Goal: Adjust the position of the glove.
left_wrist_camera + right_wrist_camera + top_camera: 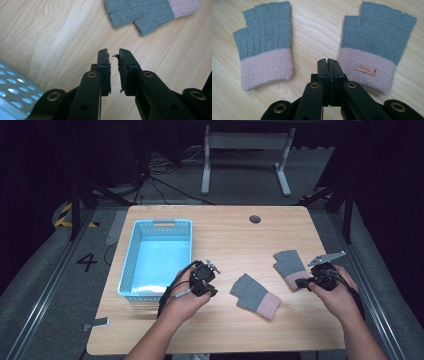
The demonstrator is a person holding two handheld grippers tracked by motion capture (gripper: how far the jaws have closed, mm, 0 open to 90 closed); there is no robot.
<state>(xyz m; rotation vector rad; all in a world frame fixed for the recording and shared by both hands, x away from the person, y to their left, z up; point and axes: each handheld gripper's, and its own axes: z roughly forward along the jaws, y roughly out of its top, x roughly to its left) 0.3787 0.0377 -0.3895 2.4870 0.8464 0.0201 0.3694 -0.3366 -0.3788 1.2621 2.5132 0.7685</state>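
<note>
Two fingerless knit gloves, grey with pink cuffs, lie flat on the wooden table. The nearer glove [255, 296] [150, 11] [265, 47] lies mid-table. The farther glove [291, 267] [374, 42] carries a small label on its cuff. My left gripper [213, 291] [113, 53] hovers left of the nearer glove, its jaws a narrow gap apart and holding nothing. My right gripper [299, 282] [327, 61] sits at the cuff edge of the farther glove, pointing between the two cuffs. It is shut with nothing between its jaws.
A light blue perforated basket [131, 251] [12, 90] stands on the left part of the table, just left of my left hand. A round cable hole [255, 219] lies near the far edge. Bare wood surrounds the gloves.
</note>
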